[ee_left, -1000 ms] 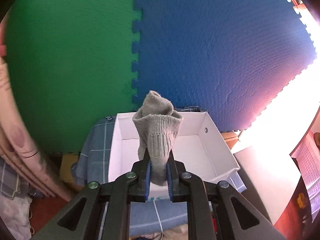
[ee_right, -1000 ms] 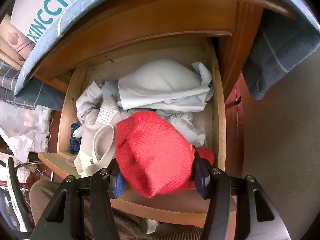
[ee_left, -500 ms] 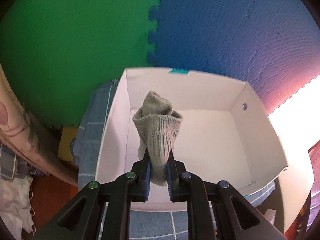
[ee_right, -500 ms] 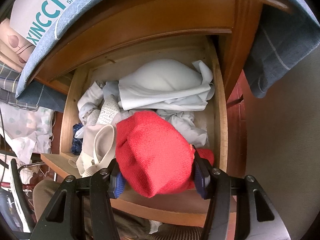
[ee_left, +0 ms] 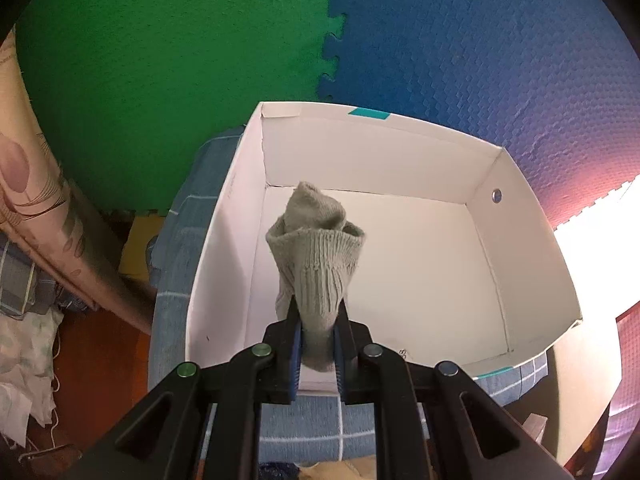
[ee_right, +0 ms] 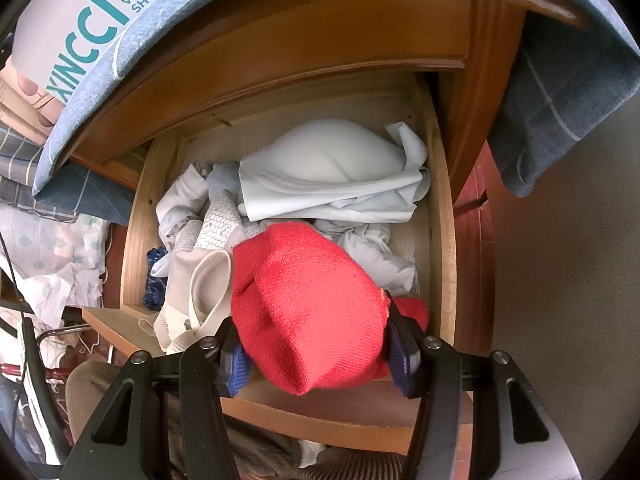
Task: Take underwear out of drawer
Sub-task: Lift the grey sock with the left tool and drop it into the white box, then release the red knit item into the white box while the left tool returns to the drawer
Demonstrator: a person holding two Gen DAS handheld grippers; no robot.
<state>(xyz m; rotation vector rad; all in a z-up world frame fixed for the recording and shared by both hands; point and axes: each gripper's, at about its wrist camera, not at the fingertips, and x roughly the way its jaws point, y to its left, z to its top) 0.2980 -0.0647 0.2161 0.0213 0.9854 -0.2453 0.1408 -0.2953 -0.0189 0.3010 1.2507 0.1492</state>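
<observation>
My left gripper (ee_left: 316, 344) is shut on a grey knitted sock (ee_left: 316, 252), which stands up from the jaws over the inside of a white cardboard box (ee_left: 492, 176). The box holds nothing else that I can see. My right gripper (ee_right: 316, 356) is shut on a bundled red knitted garment (ee_right: 312, 304), held above the front of an open wooden drawer (ee_right: 440, 208). In the drawer lie a white padded bra (ee_right: 328, 160), pale crumpled underwear (ee_right: 372, 252), a beige waistband piece (ee_right: 200, 292) and a dark blue scrap (ee_right: 154, 276).
The box rests on a blue checked cloth (ee_left: 192, 208) against green foam matting (ee_left: 168, 60) and blue foam matting (ee_left: 480, 48). A patterned roll (ee_left: 44, 208) leans at the left. A shoebox lid (ee_right: 80, 24) sits above the drawer; a person's trouser leg (ee_right: 224, 448) is below it.
The left gripper has sunk toward the white box with the grey sock, so the box now fills more of its view. The right gripper and red garment have stayed still.
</observation>
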